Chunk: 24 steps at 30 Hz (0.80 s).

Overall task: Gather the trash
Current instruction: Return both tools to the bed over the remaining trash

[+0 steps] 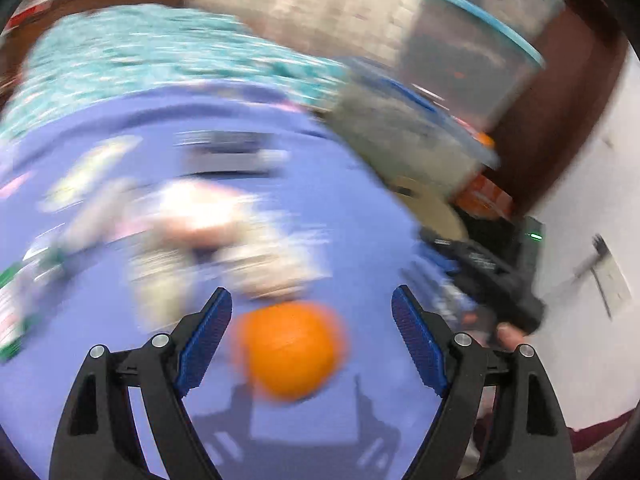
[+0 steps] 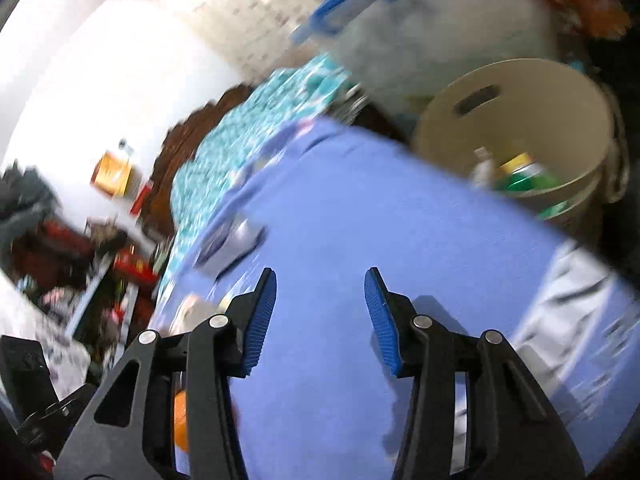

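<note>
Both views are blurred by motion. In the left wrist view an orange round object (image 1: 290, 350) lies on the purple sheet (image 1: 340, 216), between and just ahead of the wide-open fingers of my left gripper (image 1: 310, 312), untouched. Blurred white crumpled trash (image 1: 208, 236) lies farther ahead on the sheet. In the right wrist view my right gripper (image 2: 320, 300) is open and empty over the purple sheet (image 2: 360, 220). A beige bin (image 2: 520, 128) stands past the sheet's far right edge, with a green can (image 2: 524, 180) and other trash inside.
A clear storage box with blue handles (image 2: 420, 20) stands behind the bin; it also shows in the left wrist view (image 1: 472, 60). A teal patterned cover (image 1: 160, 52) lies beyond the purple sheet. Cluttered shelves (image 2: 80, 260) are at the left. The other gripper (image 1: 500, 280) is at the right.
</note>
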{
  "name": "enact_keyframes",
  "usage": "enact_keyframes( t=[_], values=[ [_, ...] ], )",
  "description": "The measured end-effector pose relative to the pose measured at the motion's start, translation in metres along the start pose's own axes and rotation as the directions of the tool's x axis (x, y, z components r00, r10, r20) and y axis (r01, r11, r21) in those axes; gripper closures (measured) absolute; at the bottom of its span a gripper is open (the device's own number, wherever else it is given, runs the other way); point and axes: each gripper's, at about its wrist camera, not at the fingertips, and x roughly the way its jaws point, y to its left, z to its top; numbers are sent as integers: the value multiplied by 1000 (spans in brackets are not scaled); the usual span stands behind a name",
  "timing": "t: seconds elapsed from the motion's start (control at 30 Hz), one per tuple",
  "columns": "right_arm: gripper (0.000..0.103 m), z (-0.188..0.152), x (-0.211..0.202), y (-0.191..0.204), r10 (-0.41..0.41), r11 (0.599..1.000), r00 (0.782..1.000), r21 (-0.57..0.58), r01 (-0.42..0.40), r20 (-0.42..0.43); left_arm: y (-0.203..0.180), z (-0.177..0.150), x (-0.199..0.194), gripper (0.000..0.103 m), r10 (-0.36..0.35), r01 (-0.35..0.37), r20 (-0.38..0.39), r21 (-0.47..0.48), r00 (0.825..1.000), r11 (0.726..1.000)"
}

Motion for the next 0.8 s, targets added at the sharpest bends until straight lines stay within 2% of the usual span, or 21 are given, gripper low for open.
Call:
enact_keyframes(
  t=[0.07, 0.1, 0.17, 0.2, 0.23, 0.27, 0.3, 0.37, 0.43, 0.47, 0.53, 0.57, 0.63, 0.67, 0.73, 0.77, 0.8],
  values=[
    [53, -11, 3, 20, 9, 999, 1000, -35, -9, -15, 55, -14, -39, 25, 135, -130, 44, -97, 990, 987],
    [52, -17, 2, 32, 11, 998, 1000, -57, -12, -14, 87, -21, -62, 24, 239, -226, 64, -162, 969, 960],
    [49, -30, -2, 58, 25, 993, 1000, -116, -26, -10, 135, -29, -92, 19, 415, -386, 59, -272, 908, 882],
    [48, -36, -3, 70, 34, 988, 999, -147, -35, -10, 154, -32, -102, 17, 468, -430, 48, -318, 883, 845],
    [47, -44, -4, 87, 49, 980, 999, -190, -51, -16, 186, -38, -115, 17, 514, -461, 32, -397, 857, 794],
    [47, -51, -4, 100, 64, 973, 998, -220, -68, -26, 204, -41, -122, 17, 523, -461, 23, -442, 852, 769],
    [46, -59, -3, 118, 86, 961, 995, -258, -95, -48, 224, -44, -125, 16, 527, -456, 7, -491, 850, 742],
    [46, -83, 2, 152, 124, 927, 986, -340, -157, -115, 248, -45, -121, 15, 519, -440, -13, -547, 855, 712],
    [46, -115, 14, 189, 150, 879, 961, -414, -236, -230, 264, -44, -112, 15, 494, -416, -23, -573, 869, 706],
    [46, -126, 19, 200, 150, 864, 951, -430, -260, -272, 267, -42, -107, 15, 491, -414, -27, -577, 871, 704],
    [46, -152, 31, 224, 125, 828, 928, -478, -292, -350, 273, -37, -96, 15, 481, -403, -23, -583, 877, 705],
    [46, -170, 40, 242, 96, 789, 913, -529, -312, -395, 279, -39, -94, 16, 480, -399, -19, -583, 877, 707],
    [46, -194, 48, 262, 67, 733, 902, -593, -334, -426, 286, -41, -90, 34, 491, -411, -19, -574, 871, 708],
    [46, -207, 57, 278, 42, 689, 899, -639, -342, -435, 287, -41, -87, 51, 499, -421, -16, -561, 866, 712],
    [44, -221, 69, 297, 18, 646, 897, -679, -348, -441, 286, -49, -91, 57, 456, -368, 14, -571, 890, 734],
    [41, -230, 79, 312, 3, 615, 894, -704, -355, -448, 287, -57, -97, 58, 427, -327, 31, -593, 904, 736],
    [38, -228, 87, 316, -4, 600, 892, -715, -360, -452, 285, -66, -103, 59, 416, -304, 47, -609, 908, 733]
  ],
)
